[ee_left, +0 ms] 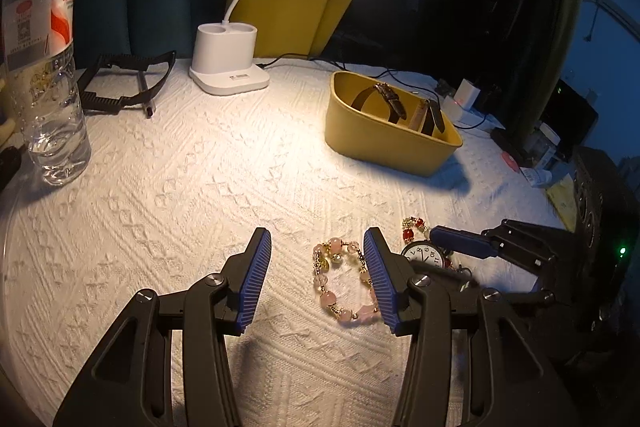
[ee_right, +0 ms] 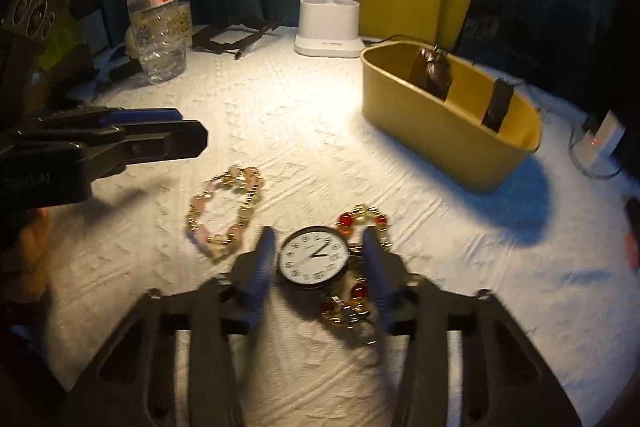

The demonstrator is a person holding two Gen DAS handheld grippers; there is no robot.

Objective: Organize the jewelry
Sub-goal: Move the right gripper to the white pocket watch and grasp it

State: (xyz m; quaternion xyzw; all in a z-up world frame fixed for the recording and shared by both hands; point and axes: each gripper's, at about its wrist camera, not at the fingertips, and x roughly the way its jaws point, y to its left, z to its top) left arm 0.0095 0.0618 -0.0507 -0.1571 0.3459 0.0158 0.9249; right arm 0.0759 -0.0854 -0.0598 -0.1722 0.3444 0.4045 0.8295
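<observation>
We hold the left tool (ee_left: 318, 255) wide open over the white textured cloth on the table (ee_left: 168, 195), with nothing between its blue pads. The pink bead bracelet (ee_left: 347, 279) lies flat on the cloth just inside that tool's right finger, partly hidden behind it. Just past that finger sits the watch (ee_right: 314, 255) with a white dial and a band of red and gold beads.

Our right tool (ee_right: 319, 247) stands open around this watch: the dial lies between its two fingertips, close to the left one, and the bead band trails back beside the right one. The view is blurred, so we cannot tell whether the pads touch it.

Ahead of both tools and to the right stands the yellow organizer box (ee_left: 384, 131), holding two dark-strapped watches (ee_left: 390, 99) in separate compartments. Further ahead is the white lamp base (ee_left: 228, 63), and far to the left of the left tool a water bottle (ee_left: 44, 67) stands upright.
</observation>
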